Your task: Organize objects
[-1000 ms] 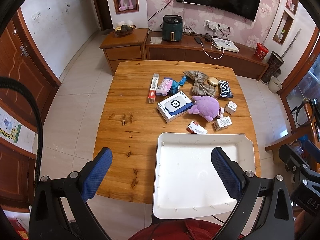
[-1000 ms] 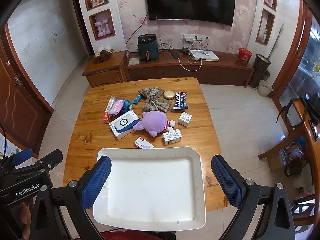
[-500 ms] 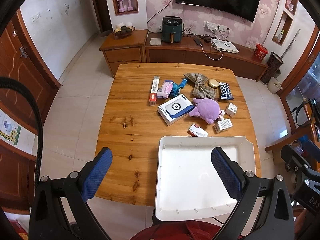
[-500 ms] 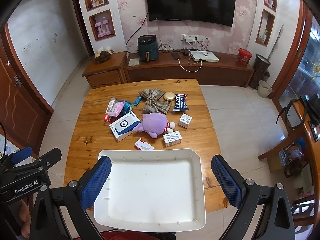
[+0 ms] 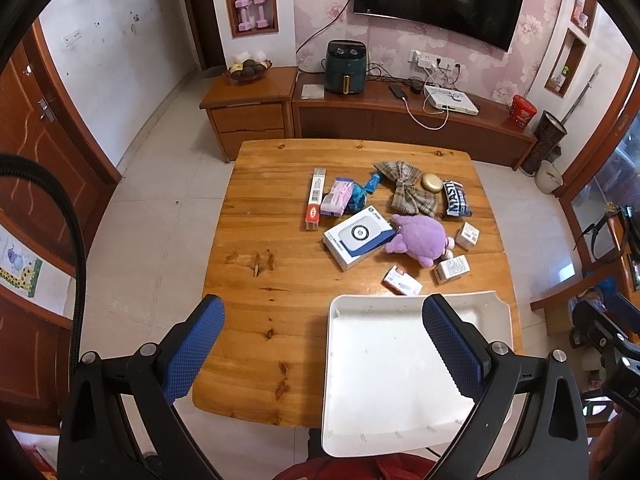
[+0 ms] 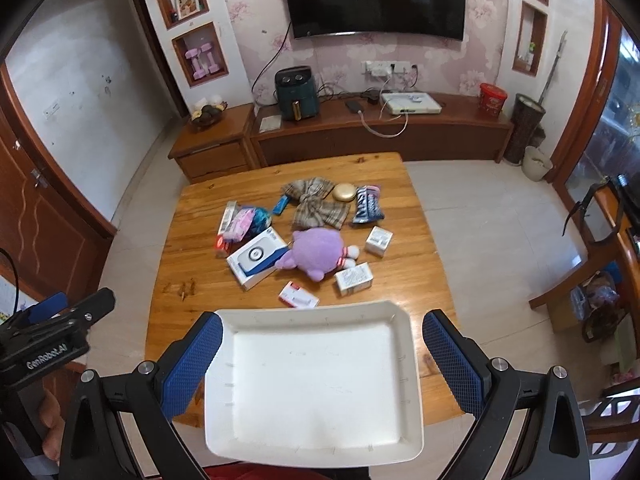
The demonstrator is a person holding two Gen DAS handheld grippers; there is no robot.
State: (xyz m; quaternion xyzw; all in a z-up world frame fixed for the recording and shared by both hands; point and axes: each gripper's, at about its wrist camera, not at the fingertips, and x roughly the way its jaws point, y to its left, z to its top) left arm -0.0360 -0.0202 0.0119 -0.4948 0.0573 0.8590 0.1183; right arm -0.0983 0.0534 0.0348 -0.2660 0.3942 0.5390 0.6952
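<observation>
A white tray (image 5: 384, 364) (image 6: 316, 376) sits at the near edge of a wooden table (image 5: 280, 264) (image 6: 188, 256), overhanging it. Beyond it lie a purple plush toy (image 5: 420, 236) (image 6: 320, 252), a white-and-blue box (image 5: 356, 236) (image 6: 256, 258), several small white boxes (image 5: 452, 269) (image 6: 354, 278), a plaid bow (image 5: 410, 190) (image 6: 316, 204), a gold compact (image 5: 432, 183), a snack packet (image 5: 456, 198) (image 6: 368, 204) and a long tube box (image 5: 315, 198). My left gripper (image 5: 322, 354) is open and empty, above the table's near edge. My right gripper (image 6: 322, 360) is open and empty over the tray.
A TV cabinet (image 5: 400, 116) with an air fryer (image 5: 346, 66) stands behind the table. A wooden door (image 5: 36, 152) is at the left. A chair (image 6: 580, 292) stands at the right. Tiled floor surrounds the table.
Both grippers have drawn back and up from the table, so the table and tray look smaller and farther. Nothing on the table has moved. Both grippers stay open.
</observation>
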